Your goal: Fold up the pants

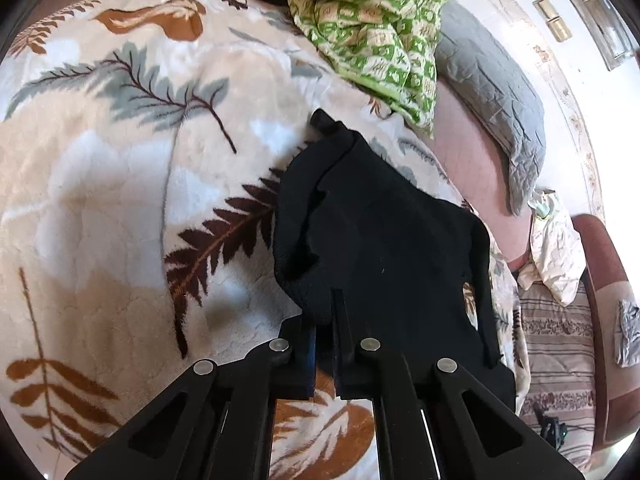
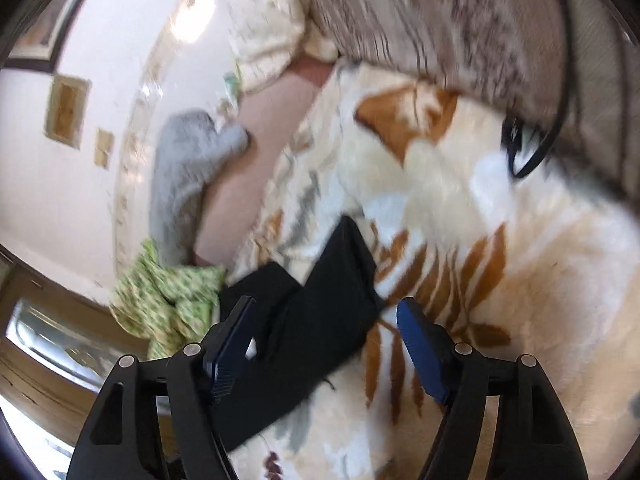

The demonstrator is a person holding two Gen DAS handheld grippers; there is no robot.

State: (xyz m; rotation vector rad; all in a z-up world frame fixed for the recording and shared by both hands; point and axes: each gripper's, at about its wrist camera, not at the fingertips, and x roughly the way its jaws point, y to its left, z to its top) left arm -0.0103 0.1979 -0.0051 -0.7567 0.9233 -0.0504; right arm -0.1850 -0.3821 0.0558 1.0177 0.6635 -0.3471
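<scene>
The black pants (image 1: 376, 232) hang bunched from my left gripper (image 1: 326, 312), which is shut on their cloth a little above the fern-patterned blanket (image 1: 120, 168). In the right wrist view the black pants (image 2: 320, 312) lie as a folded strip on the blanket (image 2: 500, 300). My right gripper (image 2: 326, 320) is open and empty, with its blue-padded fingers (image 2: 418, 344) on either side of the pants, just above them. That view is blurred by motion.
A green patterned quilt (image 1: 372, 32) lies crumpled at the far side of the bed. A grey pillow (image 1: 496, 92) and a white cloth (image 1: 556, 244) lie at the right by the wall. A striped sheet (image 1: 560, 344) and a black cable (image 2: 536, 148) lie beside the blanket.
</scene>
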